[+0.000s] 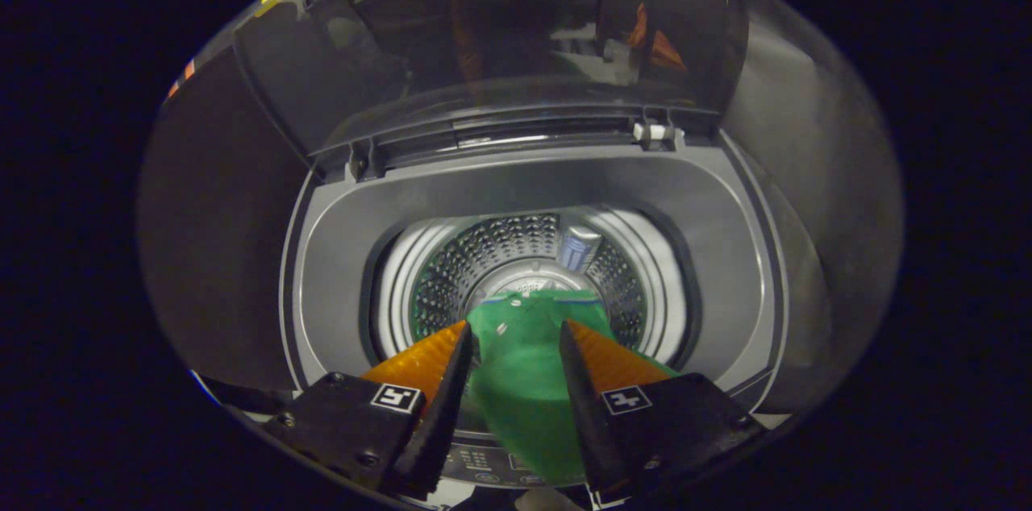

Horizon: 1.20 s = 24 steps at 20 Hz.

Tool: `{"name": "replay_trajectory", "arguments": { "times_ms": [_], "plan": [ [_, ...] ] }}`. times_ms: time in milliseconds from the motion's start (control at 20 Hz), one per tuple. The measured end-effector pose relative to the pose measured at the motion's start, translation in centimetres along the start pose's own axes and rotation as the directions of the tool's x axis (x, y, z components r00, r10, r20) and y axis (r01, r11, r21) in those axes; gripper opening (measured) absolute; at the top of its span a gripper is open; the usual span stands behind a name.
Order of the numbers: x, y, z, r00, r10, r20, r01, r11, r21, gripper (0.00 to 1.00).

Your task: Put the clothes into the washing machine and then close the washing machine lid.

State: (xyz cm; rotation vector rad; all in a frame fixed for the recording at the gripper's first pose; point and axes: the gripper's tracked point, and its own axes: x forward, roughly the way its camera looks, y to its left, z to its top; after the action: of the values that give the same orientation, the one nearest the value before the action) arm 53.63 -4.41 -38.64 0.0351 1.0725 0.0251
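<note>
Big washer (339, 269) w/ lid (500, 51) standing up, drum (516, 253) open below. Green cloth (524, 382) hangs btwn the fingers, over the drum, partly across the front edge. Gripper (516, 334) looks closed on it. If let go too early, cloth could snag on the edge, not fall in.

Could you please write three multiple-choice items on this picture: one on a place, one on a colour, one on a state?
1. Where is the green cloth garment?
A. between the gripper fingers, hanging over the perforated steel drum
B. on the floor
C. on top of the lid

2. What colour is the garment?
A. red
B. green
C. white

3. How is the dark transparent washing machine lid?
A. shut
B. taken off
C. raised open

Answers:
1 A: the cloth runs between both fingers toward the drum.
2 B: it is plainly green.
3 C: the lid stands up behind the opening.
</note>
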Motion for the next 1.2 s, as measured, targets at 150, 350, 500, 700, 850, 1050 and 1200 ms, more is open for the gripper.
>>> {"name": "replay_trajectory", "arguments": {
  "times_ms": [150, 350, 500, 700, 850, 1050, 1200],
  "plan": [
    [-0.8, -0.1, 0.0, 1.0, -0.003, 0.022, 0.004, 1.0, -0.023, 0.66],
    [-1.8, 0.2, -0.2, 0.999, 0.015, 0.039, -0.013, 0.998, -0.054, 0.66],
    [-2.9, -0.1, 0.4, 0.997, 0.007, 0.078, -0.001, 0.997, -0.077, 0.66],
    [-5.1, 0.3, 2.3, 0.983, 0.025, 0.181, -0.007, 0.995, -0.103, 0.66],
    [-7.3, 0.6, 4.2, 0.97, 0.022, 0.243, 0.005, 0.994, -0.109, 0.66],
    [-10.1, 1.4, 6.8, 0.95, 0.032, 0.309, -0.004, 0.996, -0.09, 0.66],
    [-12.5, 1.5, 9.0, 0.934, 0.053, 0.354, -0.028, 0.997, -0.075, 0.66]
  ]
}}
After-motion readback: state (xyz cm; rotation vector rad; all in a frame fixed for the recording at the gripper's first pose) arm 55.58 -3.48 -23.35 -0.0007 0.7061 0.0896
